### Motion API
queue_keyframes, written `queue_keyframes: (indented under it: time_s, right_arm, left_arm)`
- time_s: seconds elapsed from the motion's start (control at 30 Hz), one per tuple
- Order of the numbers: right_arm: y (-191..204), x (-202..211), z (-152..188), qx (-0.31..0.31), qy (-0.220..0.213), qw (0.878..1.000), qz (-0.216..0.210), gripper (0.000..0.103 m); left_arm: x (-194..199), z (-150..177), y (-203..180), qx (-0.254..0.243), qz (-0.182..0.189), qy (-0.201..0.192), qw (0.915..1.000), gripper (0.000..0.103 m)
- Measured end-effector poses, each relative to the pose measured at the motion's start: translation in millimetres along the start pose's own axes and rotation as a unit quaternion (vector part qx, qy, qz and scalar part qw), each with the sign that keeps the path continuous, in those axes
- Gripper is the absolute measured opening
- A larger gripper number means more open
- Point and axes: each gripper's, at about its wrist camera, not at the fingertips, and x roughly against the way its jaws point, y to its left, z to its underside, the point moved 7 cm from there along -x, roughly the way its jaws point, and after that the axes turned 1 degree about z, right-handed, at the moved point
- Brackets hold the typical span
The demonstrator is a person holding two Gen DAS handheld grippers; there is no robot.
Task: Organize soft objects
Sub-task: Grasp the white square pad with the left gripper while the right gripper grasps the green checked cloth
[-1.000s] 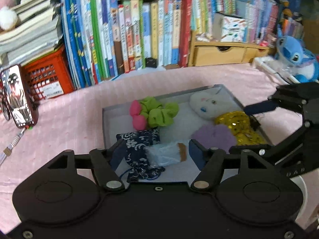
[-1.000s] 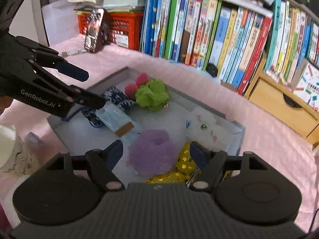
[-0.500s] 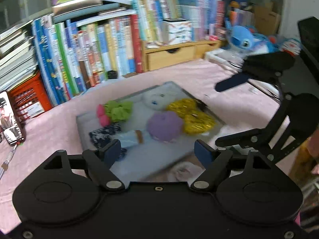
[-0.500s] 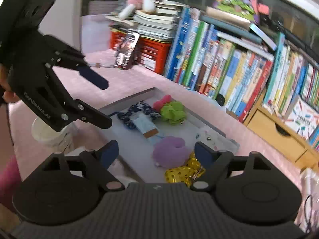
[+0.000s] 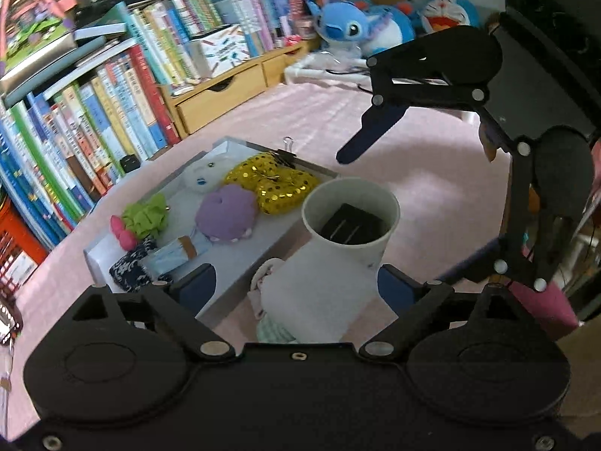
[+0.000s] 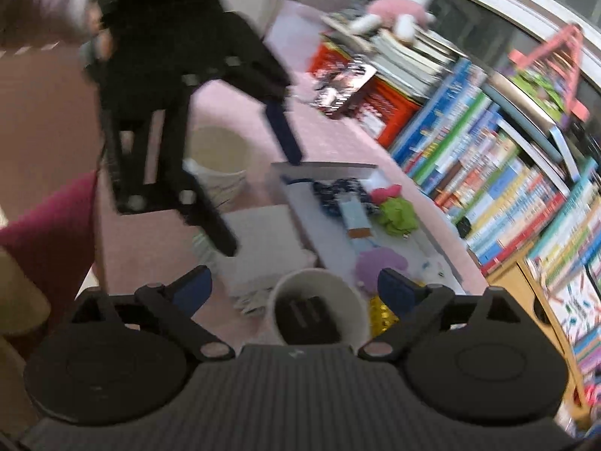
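Note:
A grey tray (image 5: pixel 94 259) on the pink tablecloth holds a gold sequin bow (image 5: pixel 270 182), a purple plush (image 5: pixel 225 210), a white plush (image 5: pixel 201 178), a green scrunchie (image 5: pixel 146 214), a pink piece (image 5: pixel 122 231), a dark patterned cloth (image 5: pixel 129 272) and a light blue packet (image 5: pixel 176 253). My left gripper (image 5: pixel 296 285) hangs back from the tray, its jaws opening and gripping nothing. A white cup (image 5: pixel 351 210) with a dark item inside shows past its fingers. My right gripper (image 6: pixel 295 285) is also opening and empty, above the same cup (image 6: pixel 319 308). Each gripper shows in the other's view, right gripper (image 5: pixel 403 210) and left gripper (image 6: pixel 259 197).
A white folded item (image 5: pixel 315 297) lies by the cup. Upright books (image 5: pixel 112 112) and a wooden drawer unit (image 5: pixel 221 94) line the back, with blue plush toys (image 5: pixel 345 26) beyond. A red basket (image 6: pixel 390 112) and a pale round container (image 6: pixel 218 158) stand at the far left.
Both grippers have drawn back from the tray and rolled, and their jaws have widened. The white cup has come into view in front of them. The soft items stayed in the tray.

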Motion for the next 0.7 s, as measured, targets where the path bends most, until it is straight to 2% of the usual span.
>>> queue_keyframes:
  time_s: [0.2, 0.4, 0.47, 0.53, 0.7]
  right_arm:
    - [16, -2, 5, 0.022, 0.009, 1.0, -0.008, 0.1]
    - [19, -4, 9, 0.021, 0.012, 1.0, -0.008, 0.1]
    - [19, -4, 8, 0.022, 0.013, 1.0, -0.007, 0.101]
    - [20, -5, 10, 0.023, 0.013, 1.0, -0.007, 0.101]
    - [23, -6, 9, 0.024, 0.01, 1.0, -0.009, 0.101]
  left_arm:
    - [-13, 0, -13, -0.039, 0.025, 0.012, 0.9988, 0.093]
    - [-32, 7, -23, -0.082, 0.011, 0.043, 0.9957, 0.092]
    - [-38, 10, -23, -0.08, 0.008, 0.053, 0.9953, 0.076]
    - [-41, 11, -20, -0.067, 0.009, 0.058, 0.9961, 0.074]
    - [-30, 7, -12, -0.039, 0.014, 0.039, 0.9984, 0.071]
